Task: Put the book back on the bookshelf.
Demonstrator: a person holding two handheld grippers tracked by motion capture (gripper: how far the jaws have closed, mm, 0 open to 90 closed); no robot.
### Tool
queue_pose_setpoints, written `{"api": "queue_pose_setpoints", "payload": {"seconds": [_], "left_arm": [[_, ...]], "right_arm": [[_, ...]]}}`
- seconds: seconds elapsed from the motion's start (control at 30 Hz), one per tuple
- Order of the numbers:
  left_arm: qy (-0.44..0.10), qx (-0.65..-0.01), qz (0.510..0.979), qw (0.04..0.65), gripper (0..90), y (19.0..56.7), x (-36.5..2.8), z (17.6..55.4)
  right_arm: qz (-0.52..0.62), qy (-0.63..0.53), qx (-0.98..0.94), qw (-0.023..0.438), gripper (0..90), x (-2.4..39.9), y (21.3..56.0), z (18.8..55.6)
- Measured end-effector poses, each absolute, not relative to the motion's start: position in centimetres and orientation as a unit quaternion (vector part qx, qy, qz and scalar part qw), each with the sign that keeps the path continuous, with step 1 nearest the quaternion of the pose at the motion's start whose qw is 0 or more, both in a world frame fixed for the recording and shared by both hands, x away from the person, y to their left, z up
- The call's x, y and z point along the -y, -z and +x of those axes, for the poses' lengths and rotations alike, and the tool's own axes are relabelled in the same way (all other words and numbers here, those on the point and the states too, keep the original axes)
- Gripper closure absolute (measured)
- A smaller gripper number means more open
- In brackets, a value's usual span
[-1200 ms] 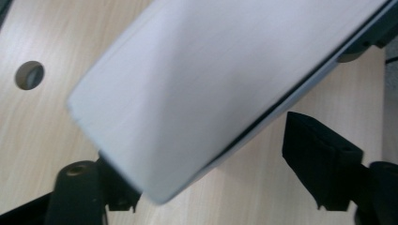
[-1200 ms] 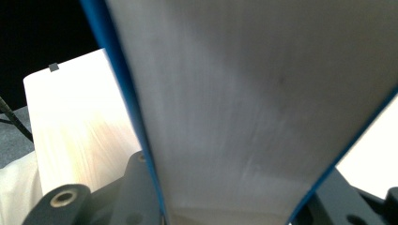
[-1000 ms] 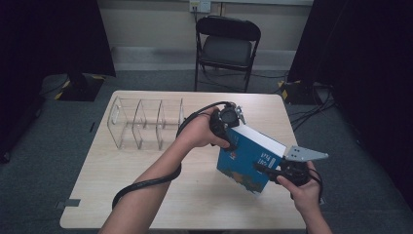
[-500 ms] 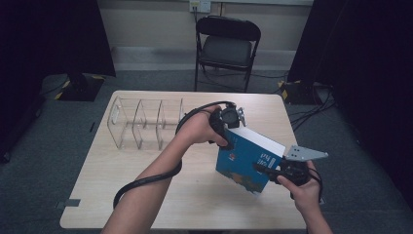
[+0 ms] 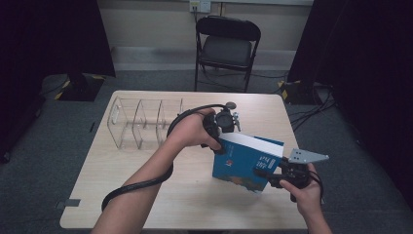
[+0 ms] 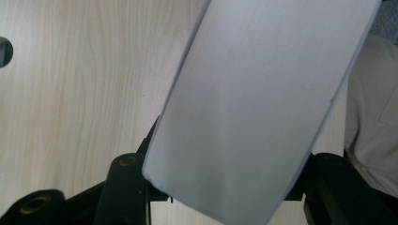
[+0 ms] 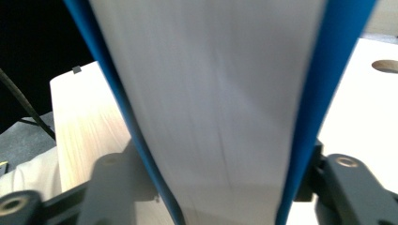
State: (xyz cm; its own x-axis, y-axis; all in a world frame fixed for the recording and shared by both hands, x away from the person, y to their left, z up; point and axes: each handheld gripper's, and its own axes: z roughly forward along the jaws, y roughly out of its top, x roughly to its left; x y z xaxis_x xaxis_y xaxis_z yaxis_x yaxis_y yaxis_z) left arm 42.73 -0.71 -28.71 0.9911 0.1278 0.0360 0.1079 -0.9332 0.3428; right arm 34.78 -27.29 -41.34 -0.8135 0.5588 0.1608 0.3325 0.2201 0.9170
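Observation:
A thick blue book (image 5: 246, 163) stands tilted over the right half of the table, white page edge up. My left gripper (image 5: 220, 140) grips its upper left corner. Its jaws have just been closing, and in the left gripper view they press both sides of the page block (image 6: 248, 108). My right gripper (image 5: 265, 176) sits at the book's lower right edge. Its jaws have just been opening, and in the right gripper view the blue covers (image 7: 211, 93) stand between them, no longer squeezed.
A clear plastic organiser (image 5: 141, 122) with several compartments stands at the back left of the wooden table (image 5: 146, 195). A black folding chair (image 5: 226, 46) is behind the table. The left gripper's cable (image 5: 141, 183) loops across the front.

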Motion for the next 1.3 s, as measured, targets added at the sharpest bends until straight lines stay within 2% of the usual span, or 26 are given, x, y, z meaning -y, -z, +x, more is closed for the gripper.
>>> {"api": "queue_pose_setpoints", "payload": {"seconds": [0.17,0.4,0.53,0.87,1.3], "left_arm": [[-0.008,-0.087,0.985,0.150,56.7,28.4,0.7,41.9],[0.001,-0.102,0.983,0.152,61.0,28.4,0.5,40.8],[0.001,-0.112,0.982,0.153,61.1,28.4,0.5,40.5],[-0.012,-0.098,0.981,0.165,59.1,28.6,0.3,40.8],[-0.011,-0.088,0.983,0.160,54.4,28.5,3.0,41.0]], "right_arm": [[0.301,-0.546,-0.775,0.098,34.6,27.7,42.8,34.9],[0.330,-0.536,-0.771,0.099,27.7,28.0,44.6,35.4],[0.330,-0.525,-0.777,0.111,27.3,28.1,44.9,35.3],[0.343,-0.519,-0.776,0.105,27.9,28.7,46.1,35.5],[0.342,-0.513,-0.782,0.092,28.3,28.4,46.5,35.5]]}}
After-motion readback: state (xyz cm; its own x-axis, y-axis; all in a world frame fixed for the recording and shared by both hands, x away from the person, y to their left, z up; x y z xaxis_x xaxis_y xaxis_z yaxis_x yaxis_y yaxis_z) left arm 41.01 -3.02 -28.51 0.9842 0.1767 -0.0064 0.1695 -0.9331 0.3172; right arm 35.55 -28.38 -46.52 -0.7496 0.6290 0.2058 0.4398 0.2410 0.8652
